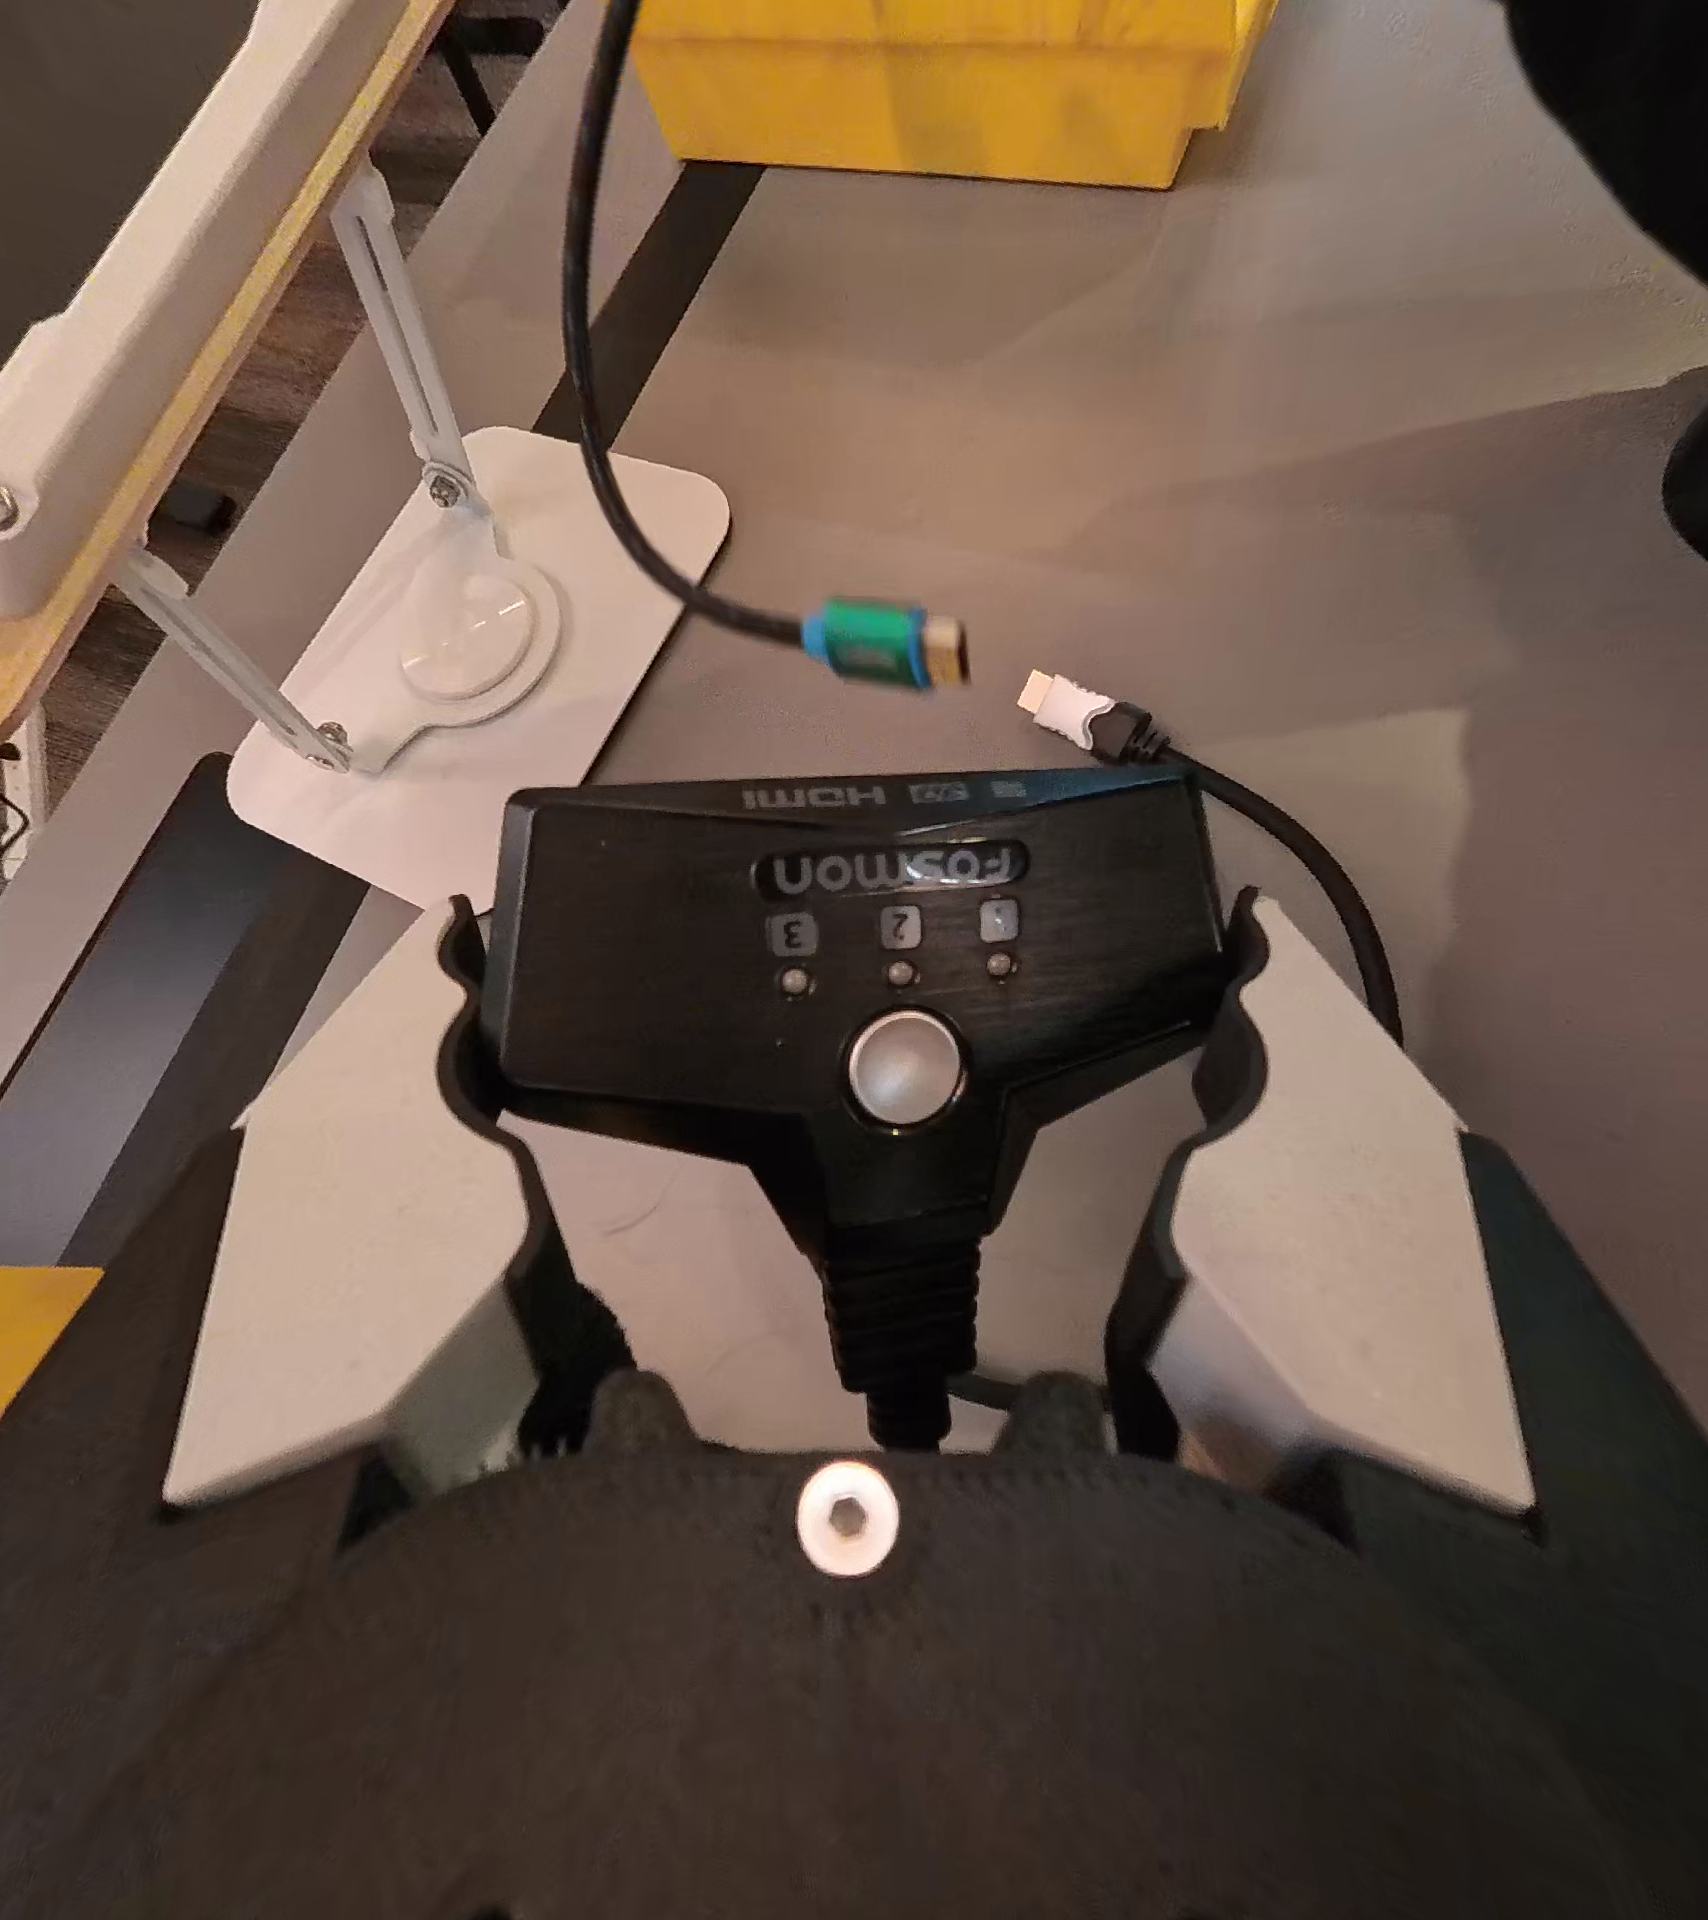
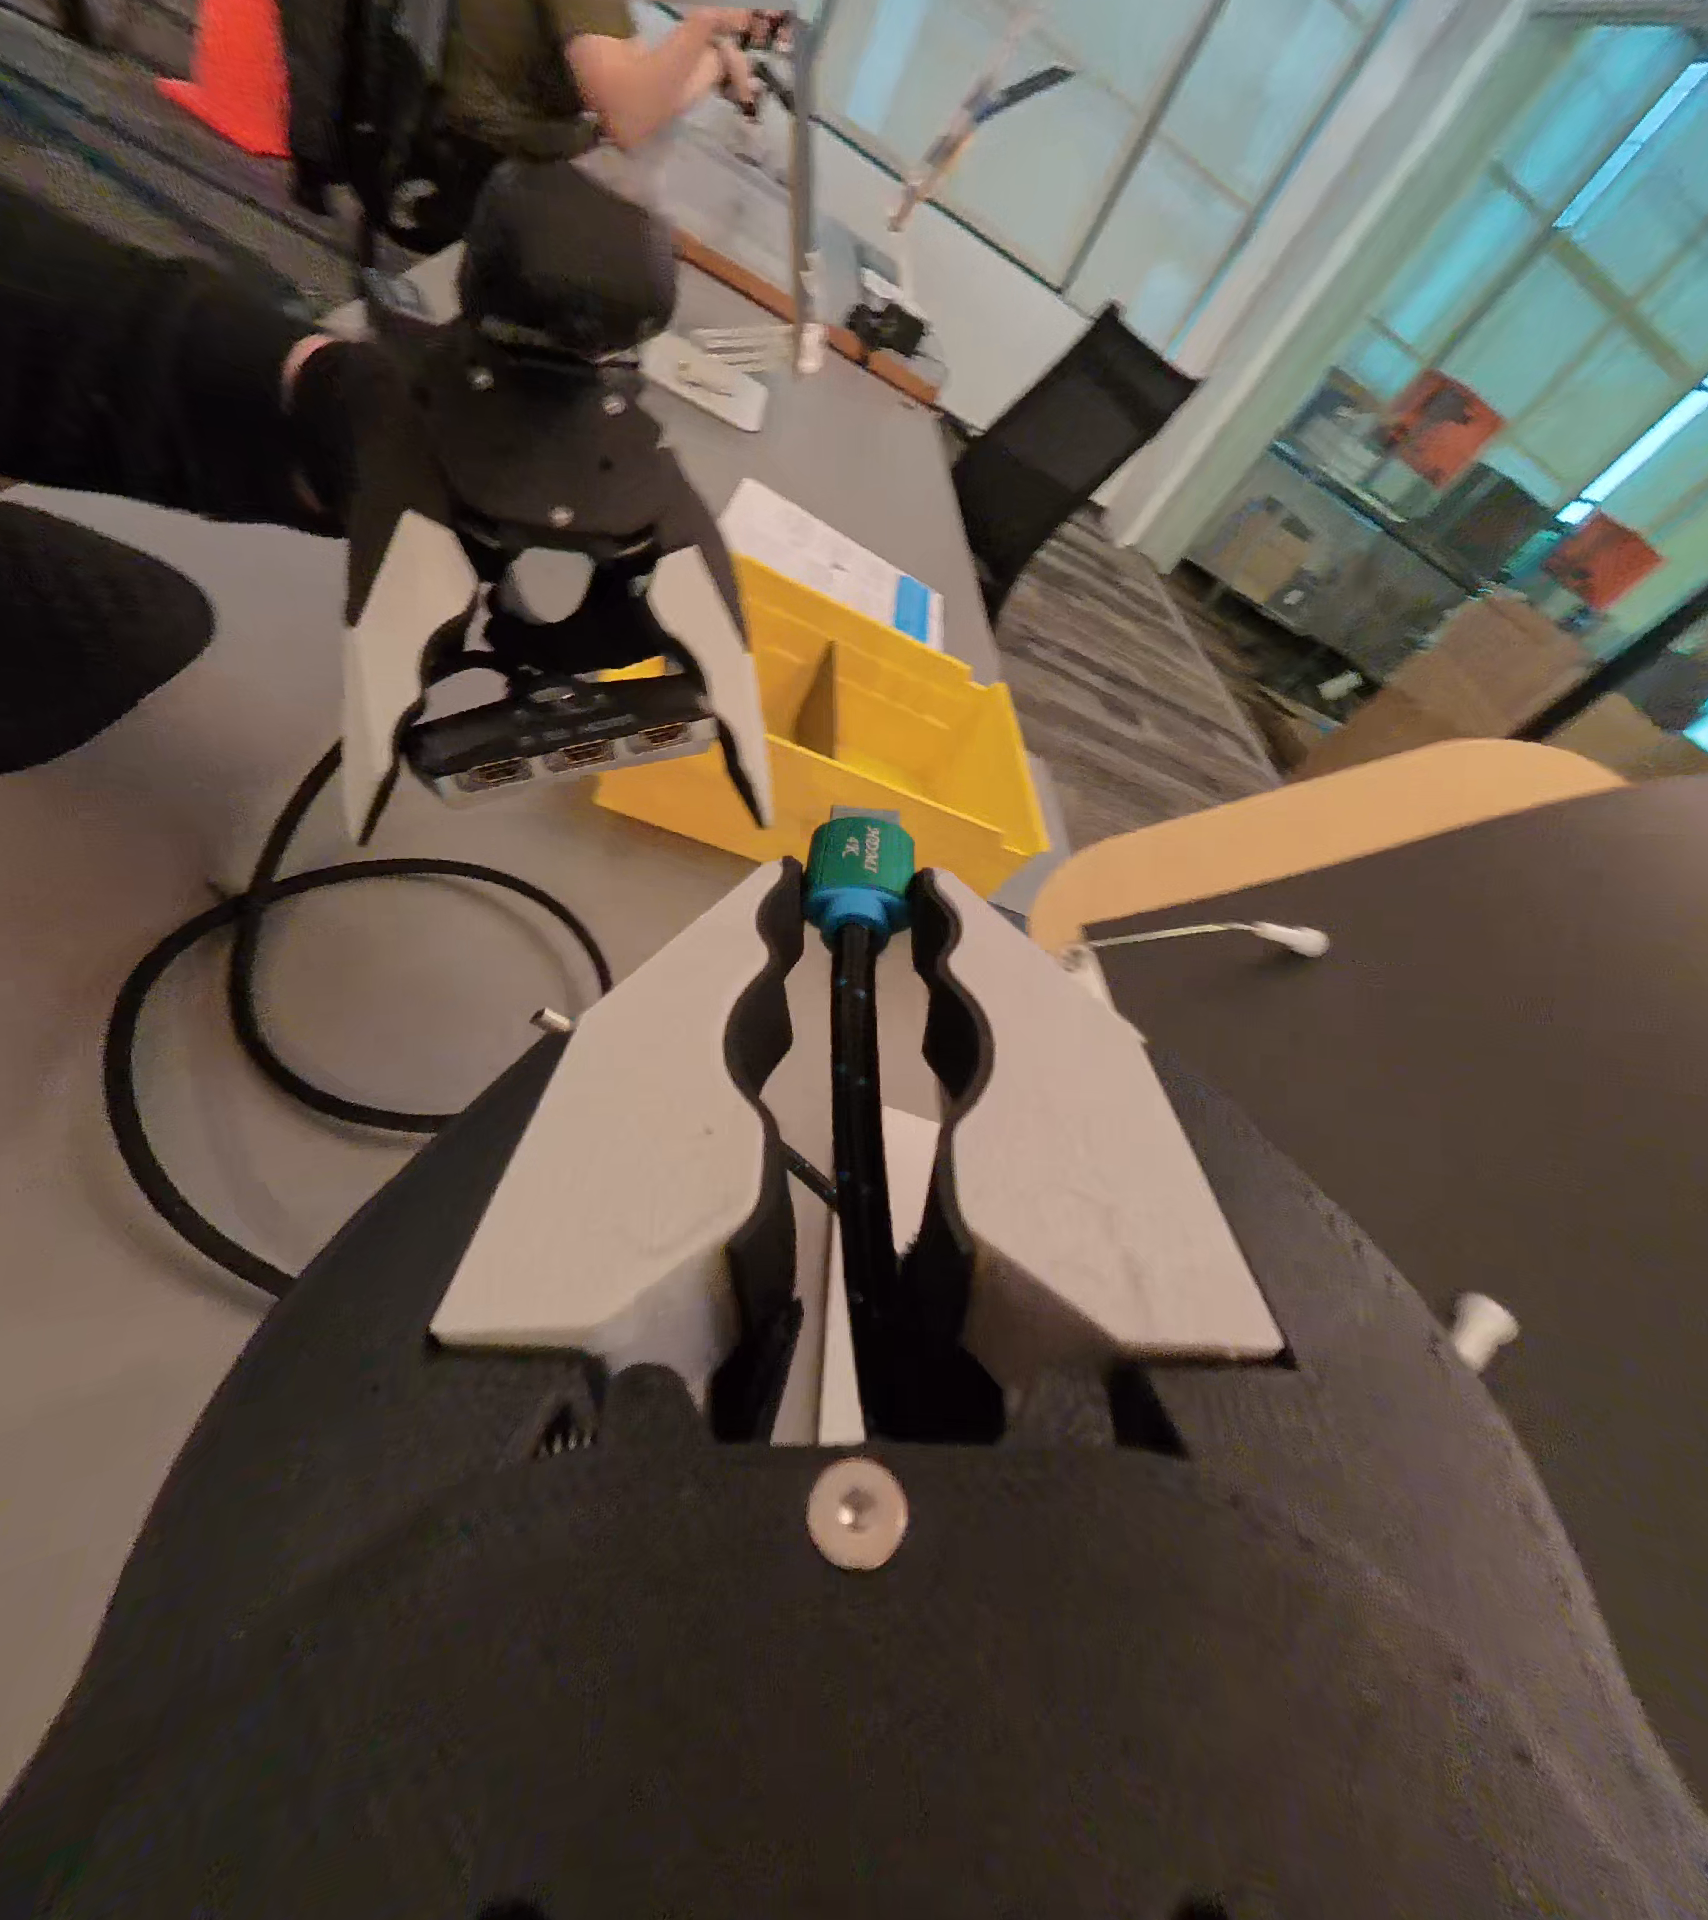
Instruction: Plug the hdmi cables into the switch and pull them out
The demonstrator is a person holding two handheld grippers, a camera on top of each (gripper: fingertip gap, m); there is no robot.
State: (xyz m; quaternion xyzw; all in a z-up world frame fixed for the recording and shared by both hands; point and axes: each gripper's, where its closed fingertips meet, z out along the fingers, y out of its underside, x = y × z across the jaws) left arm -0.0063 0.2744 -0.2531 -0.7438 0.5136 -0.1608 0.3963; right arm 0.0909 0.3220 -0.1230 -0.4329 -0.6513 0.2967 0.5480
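The right tool (image 2: 855, 883) grips the green plug with the black cord (image 2: 855, 862). The left tool (image 1: 855, 987) clamps the flat black plastic switch box (image 1: 855, 935) above the grey desk (image 1: 1245, 468). Line the plug up straight with a hole, then push gently.

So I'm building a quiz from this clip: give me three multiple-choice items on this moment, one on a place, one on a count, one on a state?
1. Where is the white-and-black HDMI plug?
A. on the grey table
B. in the yellow plastic bin
C. in a port

2. How many ports show on the black HDMI switch?
A. one
B. three
C. five

3. What does the right gripper hold?
A. nothing
B. the switch
C. the green-and-blue HDMI plug

Answers: A, it lies loose beside the switch; B, three openings face the right wrist view; C, its fingers close on that plug, while the left gripper holds the switch.
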